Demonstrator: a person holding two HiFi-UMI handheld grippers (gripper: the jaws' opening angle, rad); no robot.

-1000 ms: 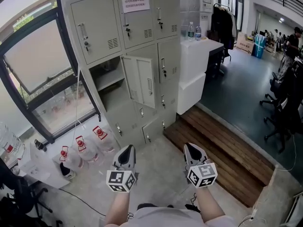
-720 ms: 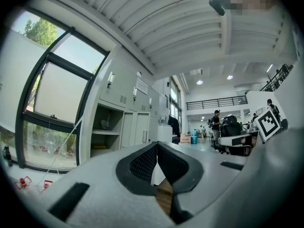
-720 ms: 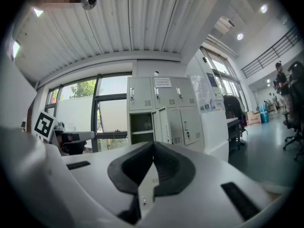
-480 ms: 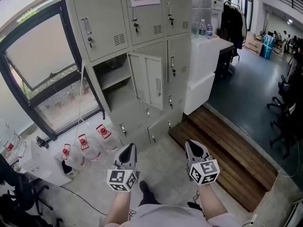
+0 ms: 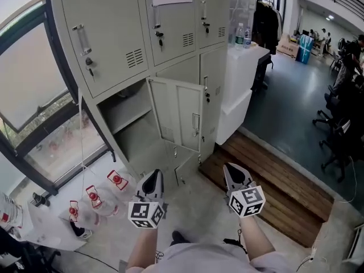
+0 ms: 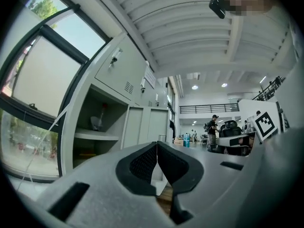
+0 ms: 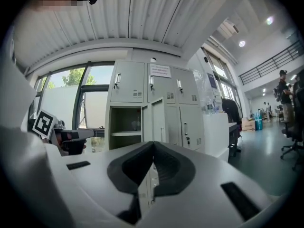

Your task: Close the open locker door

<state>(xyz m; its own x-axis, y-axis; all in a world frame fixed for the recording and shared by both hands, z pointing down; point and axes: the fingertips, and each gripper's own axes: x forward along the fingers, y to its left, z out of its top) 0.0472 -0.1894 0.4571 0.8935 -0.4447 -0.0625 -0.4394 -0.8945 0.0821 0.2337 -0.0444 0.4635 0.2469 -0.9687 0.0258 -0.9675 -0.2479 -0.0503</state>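
The grey locker cabinet point(image 5: 131, 33) stands ahead of me. One middle door point(image 5: 177, 115) hangs open, swung out to the right of its compartment point(image 5: 128, 124), which has a shelf inside. My left gripper point(image 5: 153, 176) and right gripper point(image 5: 232, 169) are held low in front of me, both shut and empty, well short of the door. The left gripper view shows the open compartment point(image 6: 97, 127) and the door point(image 6: 134, 127) beyond the shut jaws. In the right gripper view the door point(image 7: 156, 121) stands edge-on beside the compartment point(image 7: 124, 127).
Several water jugs point(image 5: 94, 198) sit on the floor at the locker's left foot. A white counter point(image 5: 239, 78) with bottles point(image 5: 241, 36) adjoins the locker's right side. A wooden step point(image 5: 278, 181) lies to the right, office chairs point(image 5: 335, 147) beyond it, and a large window point(image 5: 34, 95) at left.
I have come closer to the locker, so the open door now looms larger and nearer the view's centre. Both grippers keep their place in front of me and stay shut.
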